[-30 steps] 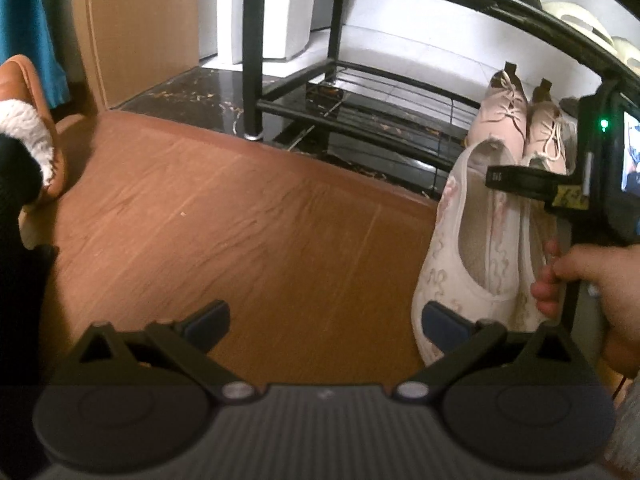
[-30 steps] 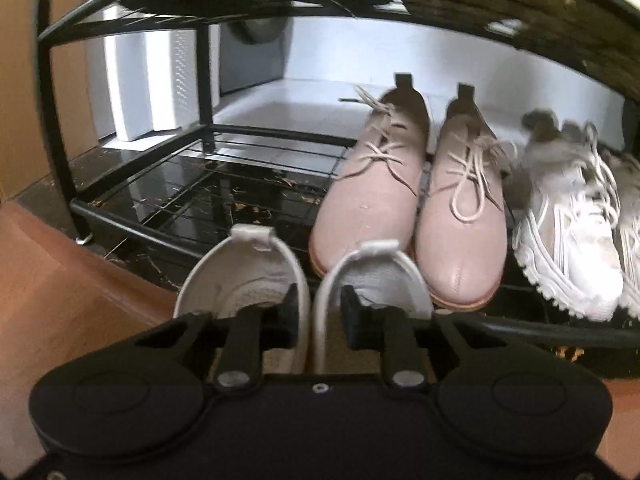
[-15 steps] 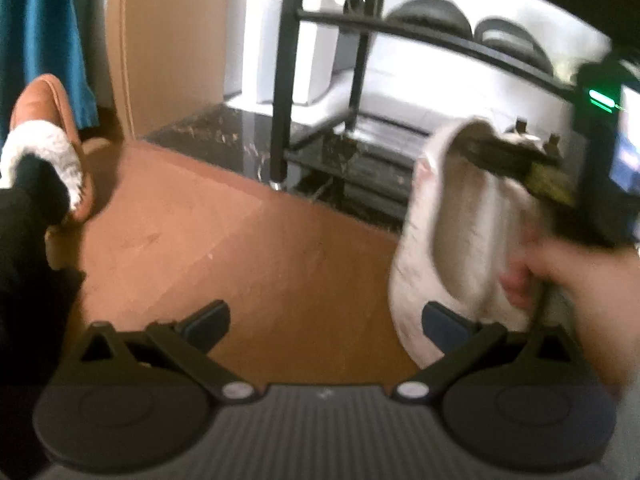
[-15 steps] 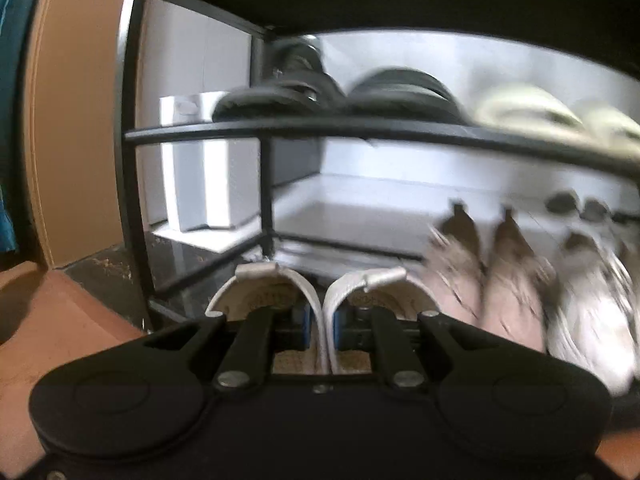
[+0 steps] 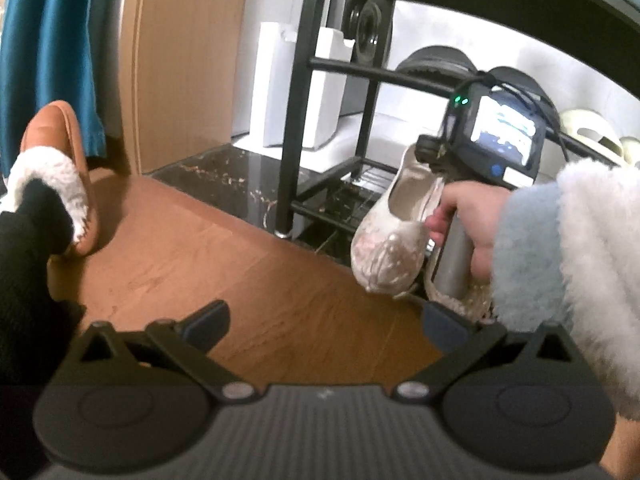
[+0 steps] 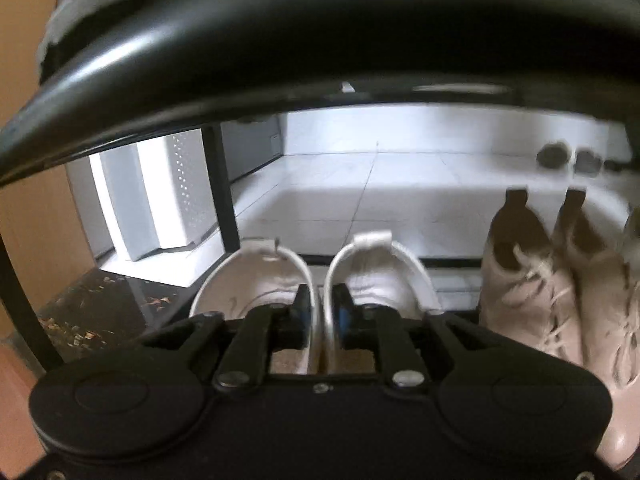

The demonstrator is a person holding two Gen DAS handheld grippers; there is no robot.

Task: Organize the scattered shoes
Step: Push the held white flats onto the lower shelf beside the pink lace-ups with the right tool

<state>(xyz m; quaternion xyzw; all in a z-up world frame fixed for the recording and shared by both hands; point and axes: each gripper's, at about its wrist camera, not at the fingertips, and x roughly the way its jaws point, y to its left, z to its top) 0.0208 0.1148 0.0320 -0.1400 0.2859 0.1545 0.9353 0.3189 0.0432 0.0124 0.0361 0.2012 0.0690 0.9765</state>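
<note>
A pair of white flat shoes (image 6: pixel 372 276) sits between the fingers of my right gripper (image 6: pixel 322 312), which pinches their two inner walls together; the jaws are opening, though the pads look still on the walls. In the left wrist view the white flats (image 5: pixel 384 240) hang heel-up, toes down, at the front of the black shoe rack (image 5: pixel 296 120), carried by the right gripper (image 5: pixel 430 152) in a person's hand (image 5: pixel 468 216). My left gripper (image 5: pixel 326 322) is open and empty over the wooden floor (image 5: pixel 224 256).
Pink lace-up shoes (image 6: pixel 528 292) stand on the bottom shelf to the right of the flats. The rack's bar (image 6: pixel 280 40) passes close overhead. Black shoes (image 5: pixel 436 64) fill the middle shelf. A foot in a brown fleece slipper (image 5: pixel 60 160) rests at the left.
The right gripper has carried the flats left and up toward the rack's left end, so the pink shoes now lie to its right. The left gripper rose slightly and tilted.
</note>
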